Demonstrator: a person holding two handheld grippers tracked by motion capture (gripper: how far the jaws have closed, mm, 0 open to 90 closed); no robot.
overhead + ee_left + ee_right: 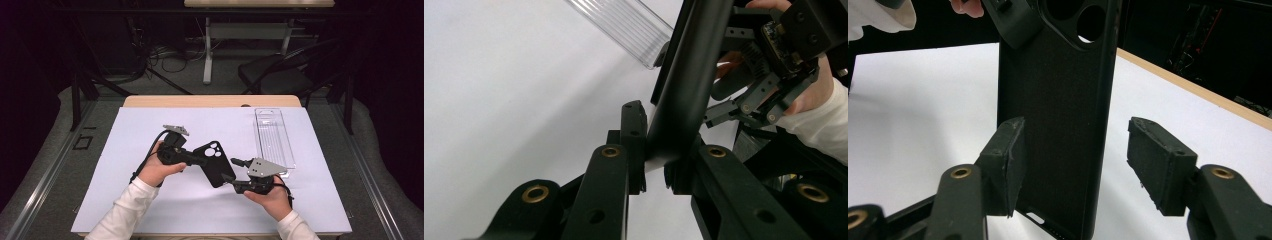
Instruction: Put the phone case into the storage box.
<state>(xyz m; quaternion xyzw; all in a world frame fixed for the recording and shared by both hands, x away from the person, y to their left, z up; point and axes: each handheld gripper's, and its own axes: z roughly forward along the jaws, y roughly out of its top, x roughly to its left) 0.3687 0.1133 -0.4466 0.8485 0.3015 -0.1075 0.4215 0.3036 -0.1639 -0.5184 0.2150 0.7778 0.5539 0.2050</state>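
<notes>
So the matte black phone case with round camera cutouts (215,162) is up off the white table cover (125,150), clamped at its edge by the left gripper (655,150). The right gripper (1075,167) has its pads spread apart around the case's lower end, not pressing. A clear ribbed plastic tray (273,135) lies just beyond.

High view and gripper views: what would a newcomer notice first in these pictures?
First, the black phone case, held up above the middle of the white mat between the two grippers. The left gripper is shut on its edge, while the right gripper has its pads open on either side of the case's lower end. Next, a clear plastic tray lies at the mat's far right.
</notes>
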